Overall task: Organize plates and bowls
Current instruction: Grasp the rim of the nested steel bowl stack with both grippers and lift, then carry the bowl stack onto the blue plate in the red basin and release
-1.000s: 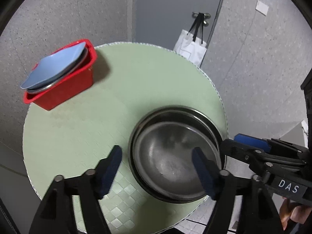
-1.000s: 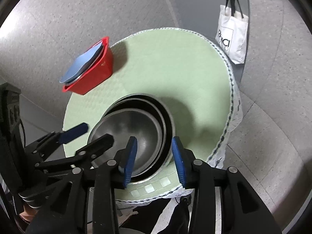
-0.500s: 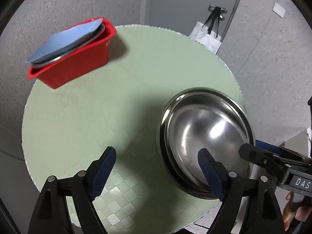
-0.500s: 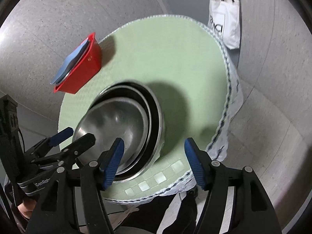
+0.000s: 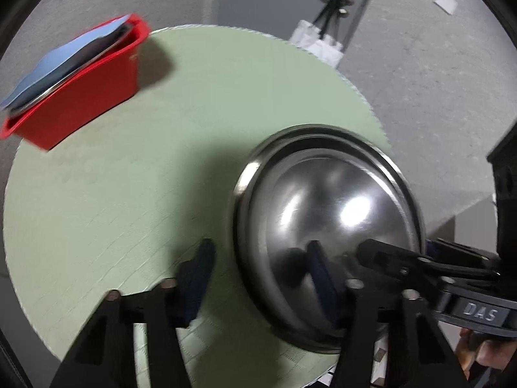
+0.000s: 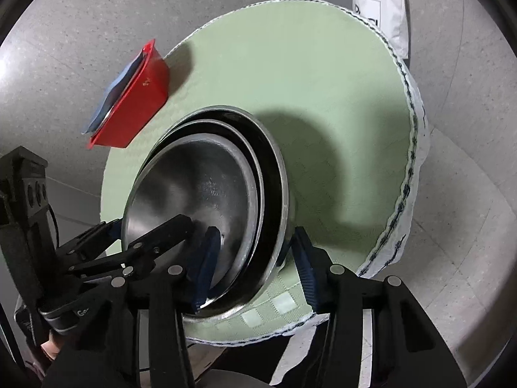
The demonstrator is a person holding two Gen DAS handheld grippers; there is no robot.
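Observation:
A stack of nested steel bowls (image 5: 326,213) (image 6: 206,203) stands at the near edge of the round green table (image 5: 135,168) (image 6: 290,74). My left gripper (image 5: 258,278) is open, with its right finger inside the top bowl and its left finger outside the rim. My right gripper (image 6: 255,268) is open and straddles the near rim of the stack, left finger inside, right finger outside. A red bin (image 5: 80,97) (image 6: 135,103) at the far left holds a blue plate (image 5: 58,55) leaning on steel plates.
A white tote bag (image 5: 320,42) (image 6: 381,3) hangs on a hook behind the table. A white cloth edge (image 6: 407,174) drapes over the table's right side. Grey speckled floor surrounds the table.
Both grippers have moved in onto the bowl stack. The right gripper opened wide from a narrow gap and now straddles the rim. The left gripper has narrowed somewhat.

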